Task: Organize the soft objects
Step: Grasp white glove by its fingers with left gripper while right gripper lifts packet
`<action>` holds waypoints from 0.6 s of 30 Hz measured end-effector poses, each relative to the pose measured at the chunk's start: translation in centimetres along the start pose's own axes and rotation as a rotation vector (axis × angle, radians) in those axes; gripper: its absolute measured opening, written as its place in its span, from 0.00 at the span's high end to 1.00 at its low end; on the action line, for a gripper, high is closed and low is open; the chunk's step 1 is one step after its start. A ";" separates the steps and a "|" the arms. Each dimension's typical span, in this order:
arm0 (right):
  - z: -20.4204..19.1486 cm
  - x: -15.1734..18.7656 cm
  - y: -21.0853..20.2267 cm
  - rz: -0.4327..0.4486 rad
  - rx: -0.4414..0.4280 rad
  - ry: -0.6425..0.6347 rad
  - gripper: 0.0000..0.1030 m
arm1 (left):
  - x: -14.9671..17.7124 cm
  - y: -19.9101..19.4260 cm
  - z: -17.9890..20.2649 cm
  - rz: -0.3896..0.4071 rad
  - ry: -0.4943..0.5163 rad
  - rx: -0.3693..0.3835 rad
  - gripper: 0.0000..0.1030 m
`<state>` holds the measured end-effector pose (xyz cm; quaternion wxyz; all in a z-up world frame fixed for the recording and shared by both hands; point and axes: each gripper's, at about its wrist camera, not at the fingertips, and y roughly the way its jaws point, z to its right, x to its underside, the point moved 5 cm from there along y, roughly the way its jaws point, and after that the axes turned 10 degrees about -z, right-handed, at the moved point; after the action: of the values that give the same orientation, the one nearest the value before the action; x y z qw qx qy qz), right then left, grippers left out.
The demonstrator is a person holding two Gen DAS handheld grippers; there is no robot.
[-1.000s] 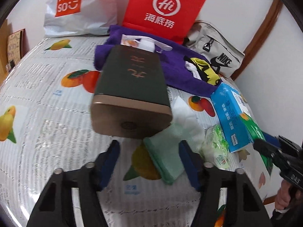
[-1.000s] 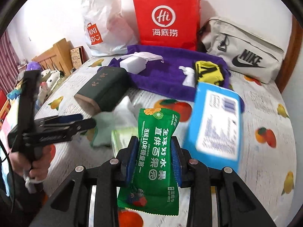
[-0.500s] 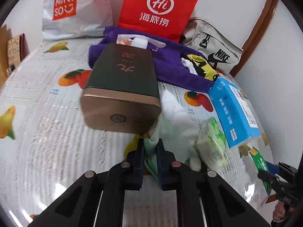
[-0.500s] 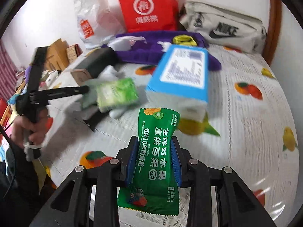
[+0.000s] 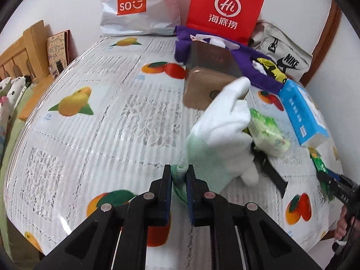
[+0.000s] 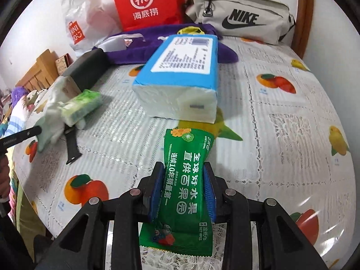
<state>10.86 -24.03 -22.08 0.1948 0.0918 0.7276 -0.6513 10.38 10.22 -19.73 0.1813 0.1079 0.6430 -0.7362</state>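
Note:
A white glove (image 5: 222, 139) with a pale green cuff hangs over the fruit-print tablecloth (image 5: 112, 117). My left gripper (image 5: 178, 171) pinches the cuff between its pads; its jaws are opening slightly. The glove's fingers drape against a light green tissue pack (image 5: 267, 132). In the right wrist view my right gripper (image 6: 183, 165) is shut on a green wet-wipes pack (image 6: 187, 155), held low in front of a blue tissue pack (image 6: 182, 76). The glove (image 6: 50, 121) shows there at the far left.
A dark green box (image 5: 209, 76) lies behind the glove, on a purple towel (image 5: 254, 60). A black strap (image 6: 72, 146) lies under the glove. A red bag (image 5: 225, 9), a white Miniso bag (image 5: 135, 4) and a grey Nike bag (image 6: 238, 15) line the wall.
My left gripper closed on the glove's cuff and pulled it up and away from the box. My right gripper sank toward the cloth with the wipes pack still in it.

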 end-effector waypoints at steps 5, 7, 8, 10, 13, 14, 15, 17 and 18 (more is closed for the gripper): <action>0.0 -0.1 0.1 0.013 -0.006 0.001 0.61 | -0.5 -0.8 0.7 0.030 0.023 0.003 0.62; -0.1 -0.1 0.3 0.017 -0.012 -0.004 0.58 | -0.8 -1.4 1.2 0.057 0.041 0.008 0.45; -0.2 0.0 0.3 0.020 -0.014 -0.006 0.56 | -1.0 -1.6 1.5 0.071 0.051 0.013 0.38; -0.2 0.0 0.4 0.028 -0.009 -0.006 0.55 | -1.6 -1.6 2.4 0.085 0.088 0.020 0.37; -0.4 0.0 0.5 0.040 0.006 -0.007 0.55 | -2.7 -0.5 3.7 0.076 0.126 0.043 0.37; -0.4 0.0 0.6 0.043 0.009 -0.008 0.55 | -2.9 0.0 4.0 0.064 0.131 0.045 0.37; -0.4 0.0 0.6 0.044 0.013 -0.009 0.55 | -3.0 0.5 4.3 0.056 0.136 0.045 0.37; -0.5 0.1 0.6 0.048 0.031 -0.017 0.59 | -3.3 1.6 4.8 0.049 0.143 0.037 0.37; -0.5 0.2 0.6 0.051 0.042 -0.026 0.59 | -3.3 2.1 5.0 0.062 0.147 0.025 0.37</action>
<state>10.80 -23.46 -22.64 0.2188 0.1059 0.7087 -0.6623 14.61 5.44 -19.64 0.1549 0.1841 0.6416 -0.7284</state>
